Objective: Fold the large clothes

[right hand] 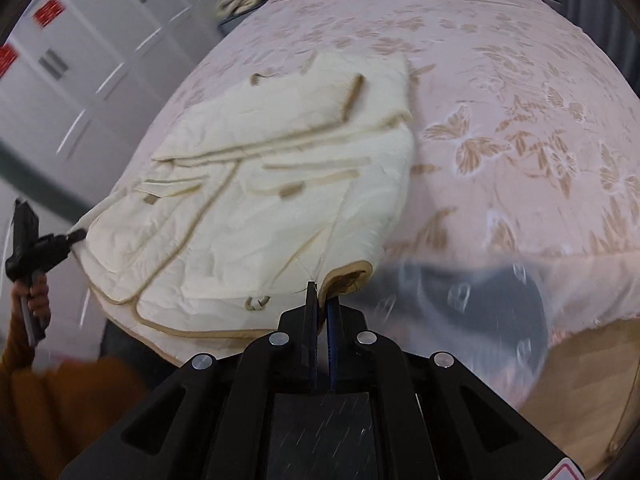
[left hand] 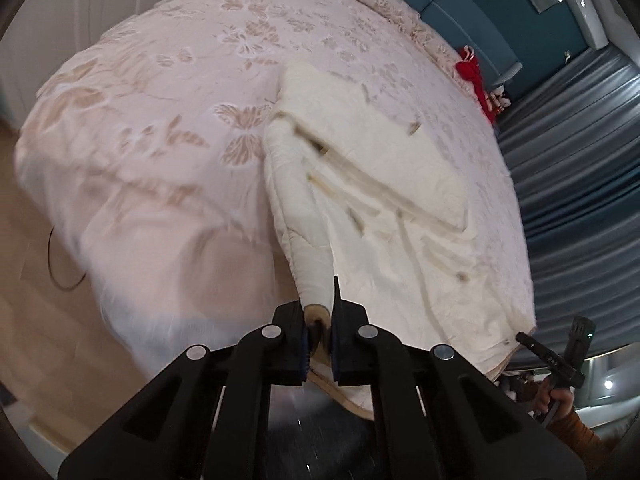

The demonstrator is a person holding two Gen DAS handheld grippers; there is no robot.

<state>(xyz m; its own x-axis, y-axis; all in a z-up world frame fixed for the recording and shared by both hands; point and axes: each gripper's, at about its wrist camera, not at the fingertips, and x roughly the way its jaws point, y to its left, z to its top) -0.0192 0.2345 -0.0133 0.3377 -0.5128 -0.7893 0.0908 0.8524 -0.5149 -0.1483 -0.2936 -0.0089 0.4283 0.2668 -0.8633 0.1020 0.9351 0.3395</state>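
A cream quilted coat with tan trim [left hand: 380, 168] lies partly folded on the bed, also in the right wrist view [right hand: 260, 184]. My left gripper [left hand: 319, 320] is shut on a cuff of the coat's sleeve [left hand: 316, 272] at the near edge of the bed. My right gripper [right hand: 322, 304] is shut on the coat's edge next to another tan-lined cuff [right hand: 348, 278]. Each gripper appears in the other's view: one [left hand: 560, 356] by the coat's hem corner, the other [right hand: 40, 248] at the coat's far corner.
The bed has a pink cover with a beige butterfly pattern [left hand: 180, 92]. A red item [left hand: 476, 80] lies near the pillows [left hand: 384, 0]. White cabinets [right hand: 80, 40] stand beside the bed, grey curtains [left hand: 580, 160] on the other side. Wooden floor [left hand: 40, 300] lies below.
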